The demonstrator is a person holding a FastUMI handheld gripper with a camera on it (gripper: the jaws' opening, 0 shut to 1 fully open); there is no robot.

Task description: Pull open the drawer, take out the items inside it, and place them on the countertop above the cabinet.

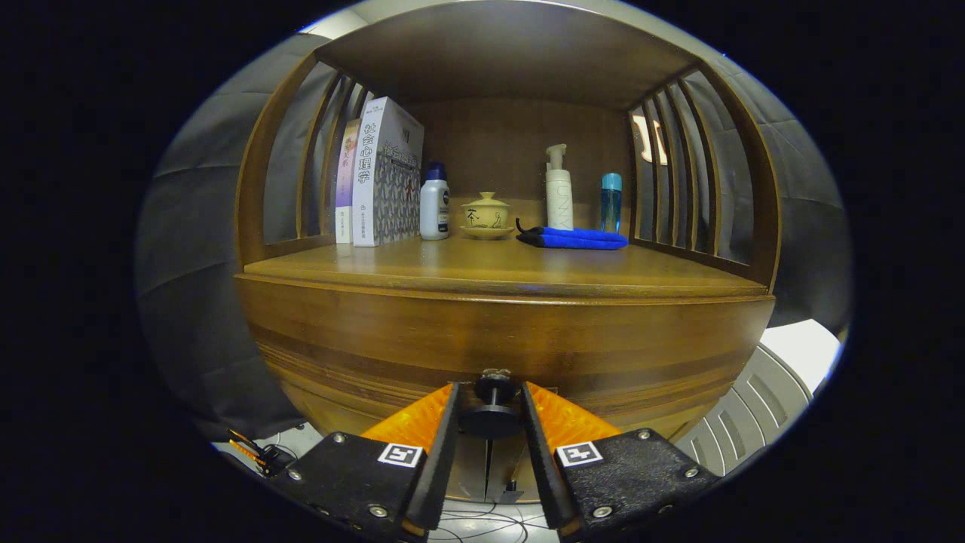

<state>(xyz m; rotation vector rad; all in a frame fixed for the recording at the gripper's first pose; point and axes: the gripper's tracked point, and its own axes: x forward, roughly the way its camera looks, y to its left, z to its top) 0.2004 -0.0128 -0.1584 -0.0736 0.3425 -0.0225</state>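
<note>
The wooden cabinet's drawer front (497,339) fills the space just ahead of me, directly under the countertop (490,268). Its dark round knob (491,413) sits between my two fingers. My gripper (490,388) is shut on the knob, one finger pressing on each side of its disc. The drawer front looks flush with the cabinet, and its inside is hidden.
At the back of the countertop stand upright books (381,177), a white bottle (434,204), a lidded tea cup (486,215), a white pump bottle (559,192) and a blue bottle (611,202). A folded blue cloth (574,239) lies before them. Slatted wooden sides and a shelf top enclose it.
</note>
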